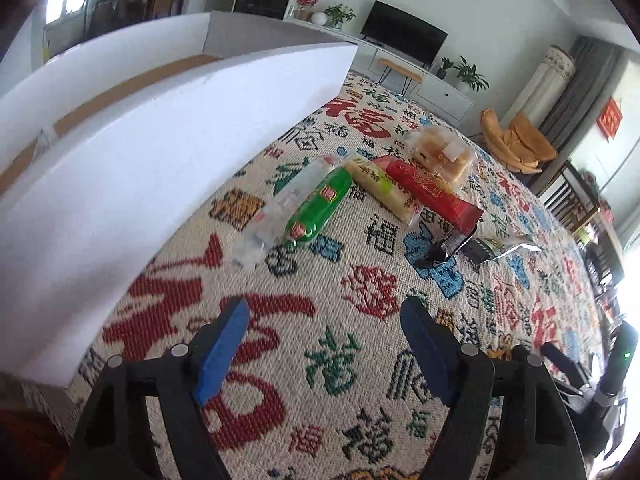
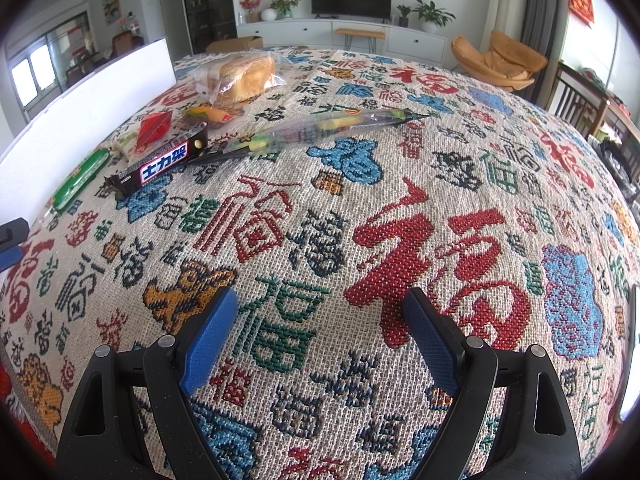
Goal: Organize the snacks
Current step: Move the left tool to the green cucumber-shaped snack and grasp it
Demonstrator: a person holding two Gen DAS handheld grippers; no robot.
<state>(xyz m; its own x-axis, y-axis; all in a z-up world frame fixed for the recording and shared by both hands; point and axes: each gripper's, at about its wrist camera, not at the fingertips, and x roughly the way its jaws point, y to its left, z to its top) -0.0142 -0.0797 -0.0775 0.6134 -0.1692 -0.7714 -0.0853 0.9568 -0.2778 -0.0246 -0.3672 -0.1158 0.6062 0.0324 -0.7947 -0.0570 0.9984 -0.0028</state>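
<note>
Across the patterned cloth point(image 2: 360, 208) that covers the whole surface, we see the white box point(image 1: 160, 160) along its left edge, its cardboard floor showing inside. Beside the box wall lie the snacks in a loose cluster: a bagged bread loaf point(image 2: 244, 74) farthest back, a long clear packet point(image 2: 312, 130), a red pack point(image 1: 436, 196), a pale yellow-green bar point(image 1: 384, 190), a green sausage-shaped pack point(image 1: 320, 208) and a dark chocolate bar point(image 2: 160, 164). Our left gripper point(image 1: 324, 344) and right gripper point(image 2: 320, 328) both hover above bare cloth, jaws spread with nothing between them.
</note>
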